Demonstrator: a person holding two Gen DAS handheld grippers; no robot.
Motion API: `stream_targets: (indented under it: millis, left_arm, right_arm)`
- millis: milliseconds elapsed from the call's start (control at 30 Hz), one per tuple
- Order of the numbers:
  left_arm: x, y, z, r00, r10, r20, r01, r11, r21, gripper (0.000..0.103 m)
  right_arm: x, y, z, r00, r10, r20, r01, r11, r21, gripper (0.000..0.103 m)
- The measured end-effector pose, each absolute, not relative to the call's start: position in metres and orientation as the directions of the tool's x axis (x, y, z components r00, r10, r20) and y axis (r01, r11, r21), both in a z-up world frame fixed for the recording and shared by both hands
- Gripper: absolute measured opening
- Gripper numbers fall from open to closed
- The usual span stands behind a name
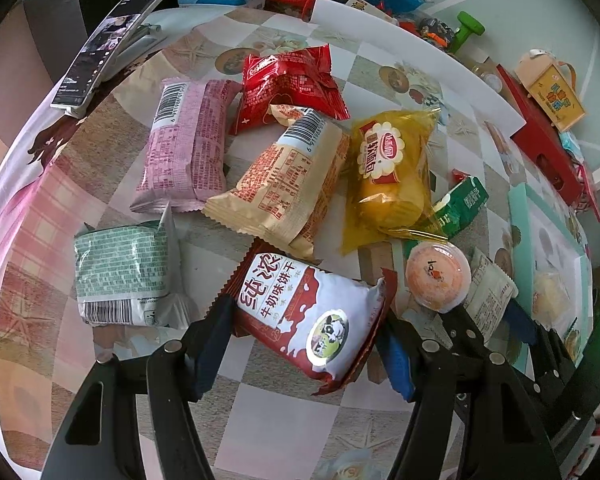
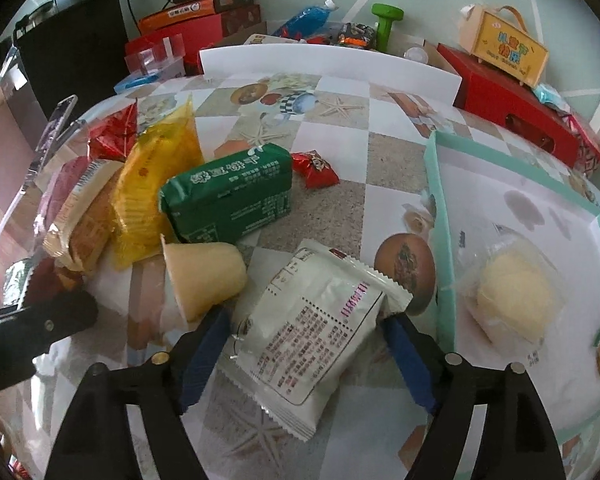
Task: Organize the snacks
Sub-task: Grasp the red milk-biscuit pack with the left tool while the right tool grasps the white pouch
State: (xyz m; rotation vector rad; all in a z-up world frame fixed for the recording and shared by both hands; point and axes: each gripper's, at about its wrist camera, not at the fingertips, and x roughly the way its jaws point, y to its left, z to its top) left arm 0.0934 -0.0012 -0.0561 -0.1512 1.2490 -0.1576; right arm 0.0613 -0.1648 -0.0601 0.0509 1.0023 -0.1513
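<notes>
Snacks litter a checkered tablecloth; left tongs grip biscuits, right tongs gape around white packet.

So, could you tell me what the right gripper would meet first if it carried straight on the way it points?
Most likely the white snack packet, which lies between the open fingers of the right gripper; the pads do not seem to press it, though depth is hard to judge.

Soft, even daylight; shadows under the snack packets are faint. Glare streaks the shiny wrappers. Both fisheye views bend strongly, darkening to black corners; edges toward nine o'clock blur.
</notes>
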Motion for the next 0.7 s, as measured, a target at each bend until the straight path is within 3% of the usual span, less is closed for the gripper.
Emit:
stream_targets:
  millis: [333,400,467,700]
  left_arm:
    - [0.0957,-0.0047,-0.0583,0.304,-0.195,-0.933,0.039,0.981,-0.192,0.069]
    - [0.0964,-0.0038,-0.0591,0.303,-0.195,-0.933,0.037,0.981,-0.193,0.069]
    - [0.0971,-0.0029,-0.0594,0.302,-0.196,-0.933,0.035,0.98,-0.195,0.069]
    - [0.0961,0.001,-0.0576,0.304,-0.206,-0.93,0.036,0.978,-0.205,0.069]
  right_arm:
    - [0.0647,-0.1642,-0.0615,0.541,-0.105,-0.834,0.153,0.988,-0.026,0.088]
    - [0.0637,-0.1642,-0.0601,0.544,-0.099,-0.833,0.149,0.989,-0.021,0.082]
    - [0.0622,-0.1629,-0.0577,0.55,-0.084,-0.831,0.128,0.992,-0.015,0.065]
    - [0.0562,-0.1587,-0.0567,0.55,-0.074,-0.832,0.095,0.995,-0.026,0.063]
